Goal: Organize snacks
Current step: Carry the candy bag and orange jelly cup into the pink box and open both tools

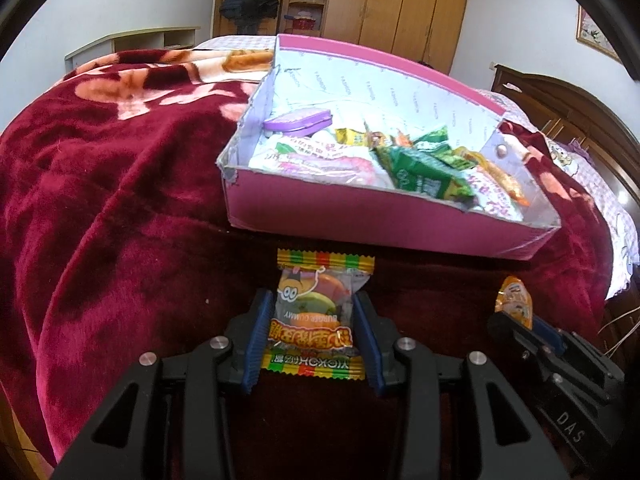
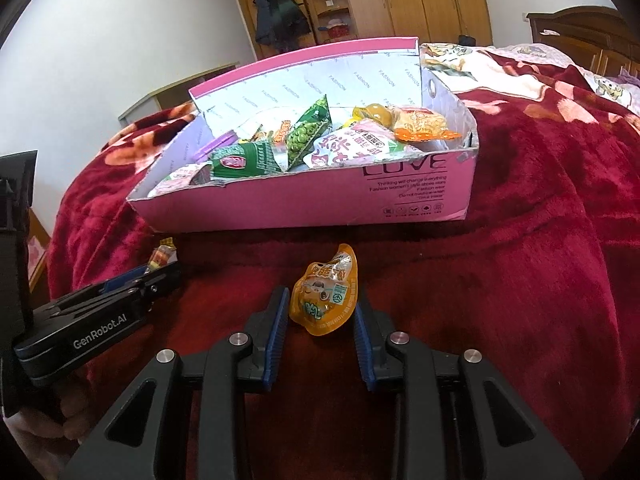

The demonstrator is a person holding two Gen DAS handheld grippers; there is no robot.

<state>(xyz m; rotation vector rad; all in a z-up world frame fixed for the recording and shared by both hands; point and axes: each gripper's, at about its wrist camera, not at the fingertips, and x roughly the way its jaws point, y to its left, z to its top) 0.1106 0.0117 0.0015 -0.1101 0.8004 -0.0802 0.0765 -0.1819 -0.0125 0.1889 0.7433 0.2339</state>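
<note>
A pink cardboard box [image 1: 360, 220] holding several snack packets sits on a dark red blanket; it also shows in the right wrist view [image 2: 320, 204]. My left gripper [image 1: 314, 304] is shut on a burger gummy packet [image 1: 316, 312], held just in front of the box. My right gripper [image 2: 322, 304] has its pads on both sides of an orange jelly pouch [image 2: 326, 292]; they seem to touch it. The right gripper [image 1: 516, 316] and the pouch [image 1: 516, 300] also show in the left wrist view. The left gripper [image 2: 160, 270] shows in the right wrist view.
The red floral blanket [image 1: 120, 200] covers the bed all around the box. A purple tin [image 1: 298, 120] lies inside the box at its far left. Wooden wardrobes [image 1: 400, 0] and a dark wooden headboard [image 1: 560, 100] stand behind.
</note>
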